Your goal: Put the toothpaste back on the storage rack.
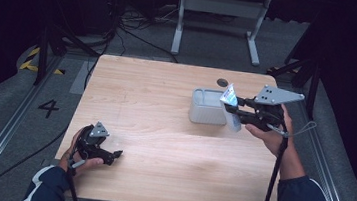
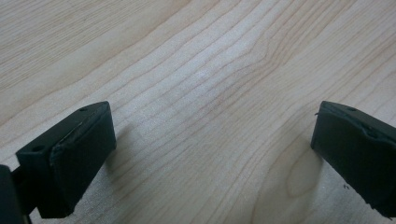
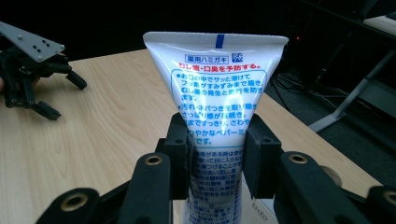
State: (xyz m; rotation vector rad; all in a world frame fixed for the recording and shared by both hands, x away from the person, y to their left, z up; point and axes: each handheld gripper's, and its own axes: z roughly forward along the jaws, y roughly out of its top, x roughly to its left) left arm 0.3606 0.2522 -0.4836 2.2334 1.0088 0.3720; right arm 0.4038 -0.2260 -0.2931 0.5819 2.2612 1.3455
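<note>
Light wood table point(image 1: 163, 129) – grey floor point(image 1: 10, 108), painted "4" point(image 1: 48, 108); white metal frame point(image 1: 220, 14), dark surroundings.

A pale wooden worktop point(image 1: 163, 129) lies beneath the tools. Beyond it, away from the tools, a white metal frame point(image 1: 220, 14) stands on grey floor point(image 1: 9, 113) marked "4" point(image 1: 48, 108).

High view: we look forward and down over the wooden table point(image 1: 163, 129).
Left gripper view: we hover close above bare tabletop, between wide-set jaws.
Right gripper view: level, tight on the clamped tube point(image 3: 217, 98); the left gripper point(image 3: 32, 79) appears here and from above.
</note>
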